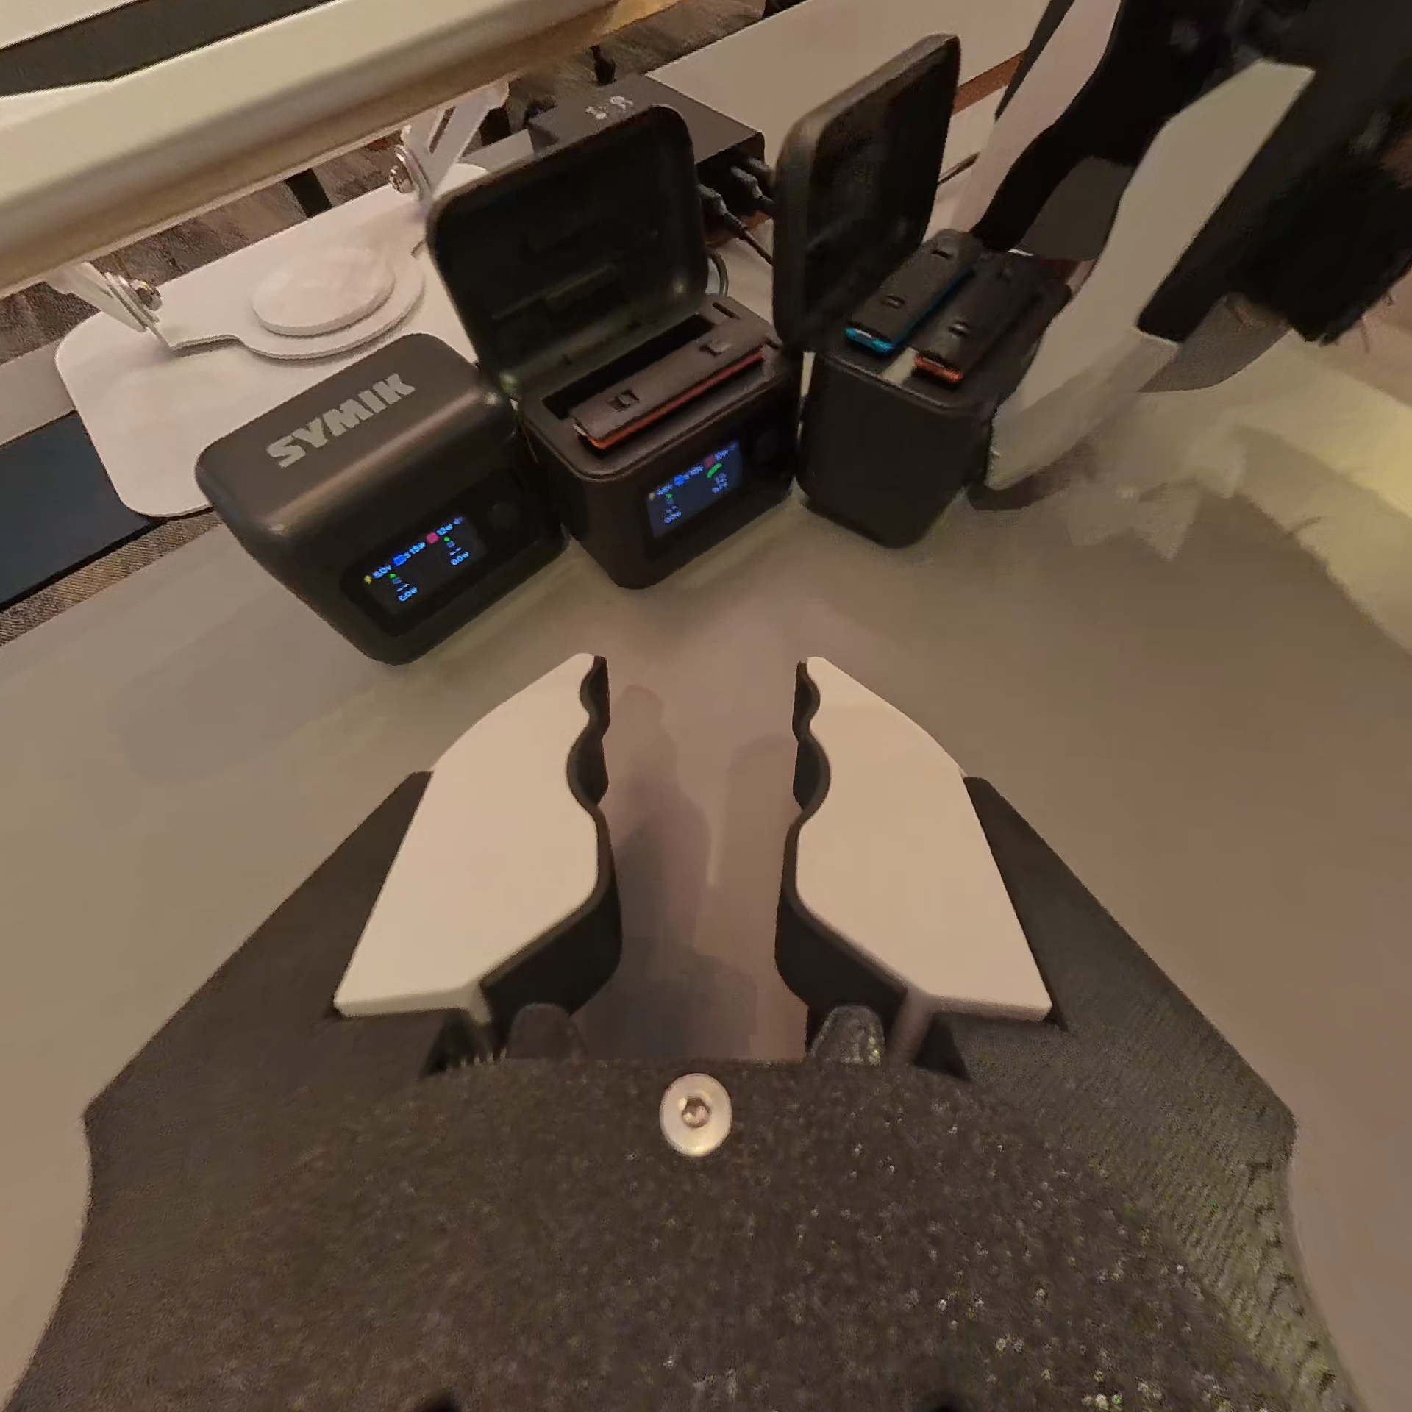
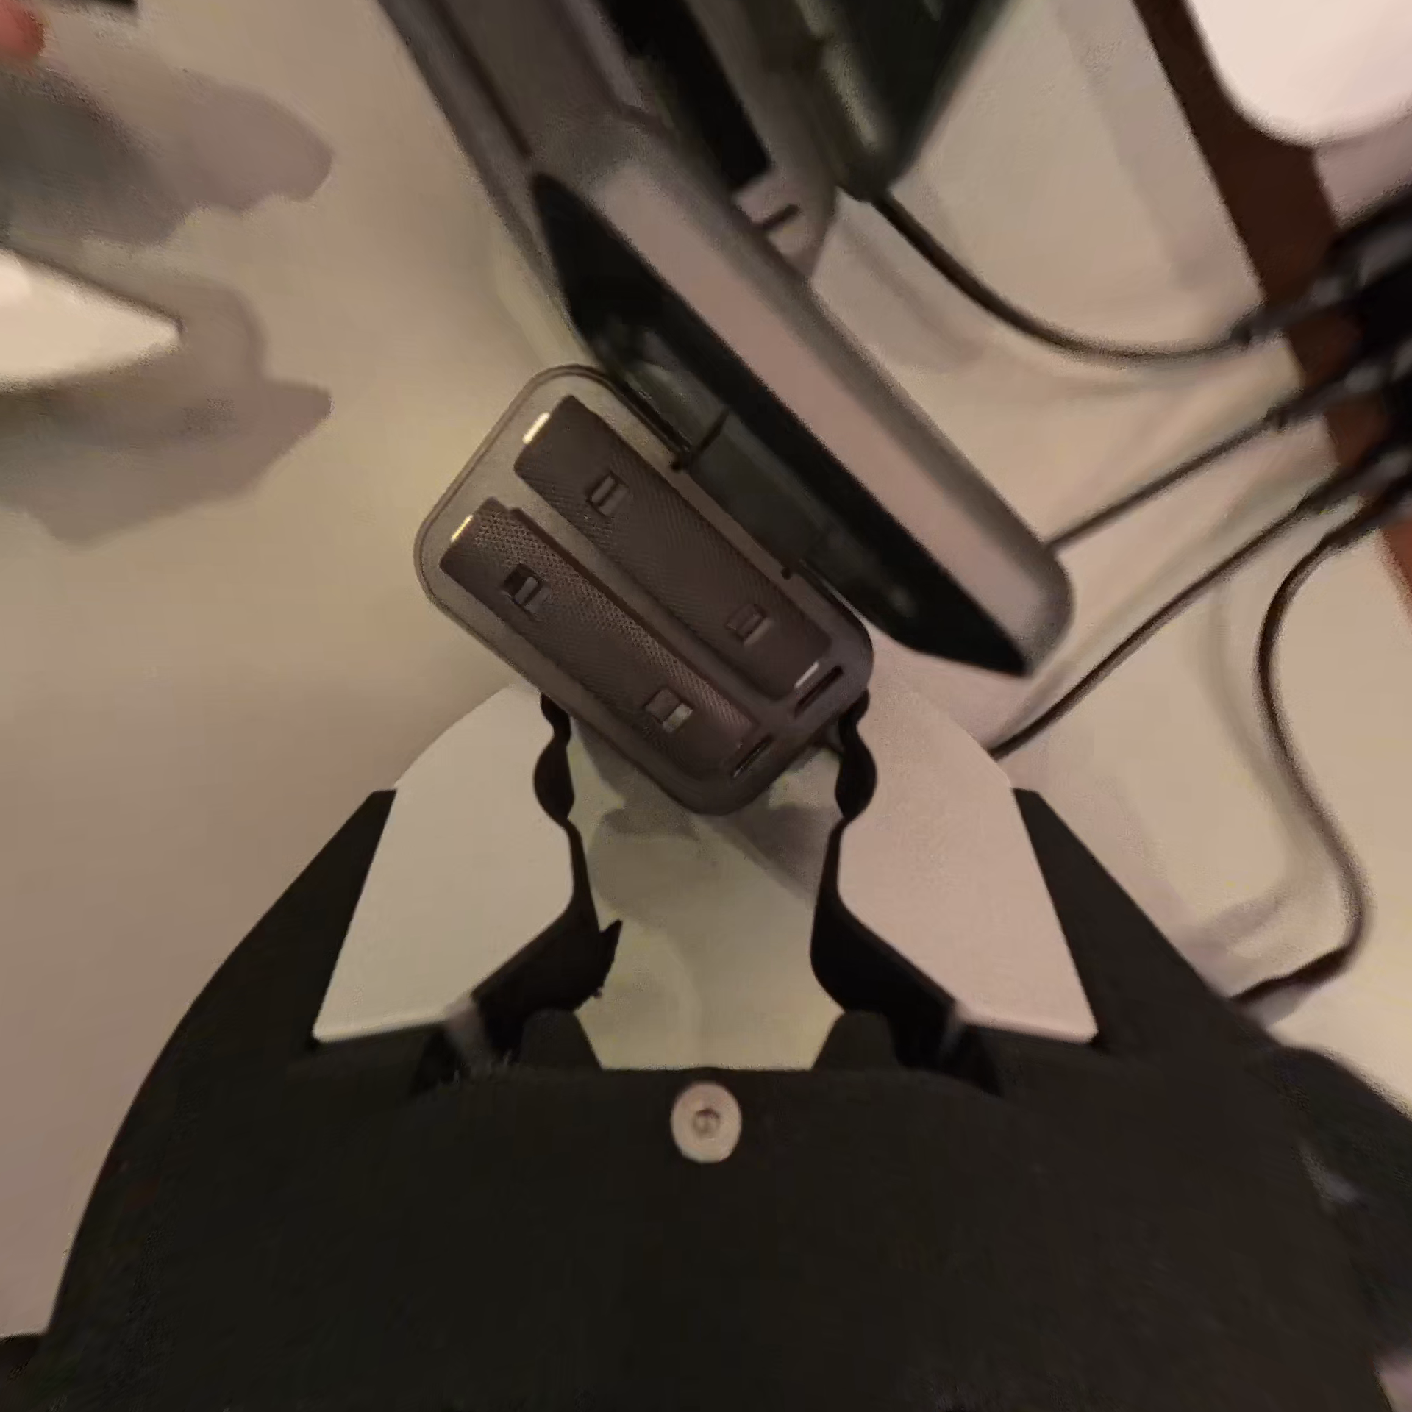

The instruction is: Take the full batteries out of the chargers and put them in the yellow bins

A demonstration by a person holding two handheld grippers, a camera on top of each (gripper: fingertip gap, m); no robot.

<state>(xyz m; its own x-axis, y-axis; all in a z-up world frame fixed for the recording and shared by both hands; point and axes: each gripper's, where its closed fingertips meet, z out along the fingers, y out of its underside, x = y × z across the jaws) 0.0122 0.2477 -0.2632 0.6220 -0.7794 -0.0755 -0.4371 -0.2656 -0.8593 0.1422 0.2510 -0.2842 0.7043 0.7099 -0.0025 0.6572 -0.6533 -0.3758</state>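
Only the left wrist view shows all three chargers: the closed charger (image 1: 374,497), the middle charger (image 1: 665,443) with its lid up, and the right charger (image 1: 901,428), whose two batteries (image 1: 917,313) stand proud. The right gripper (image 1: 1070,306) there is largely cut off and blurred. Its own view looks down on those batteries (image 2: 649,603), fingertips parted either side of the charger's near end, perhaps touching. The left gripper (image 1: 703,688) hovers over bare table (image 1: 1070,726), jaws apart, empty.

Two batts (image 1: 928,306) upright in open charger (image 1: 890,428)
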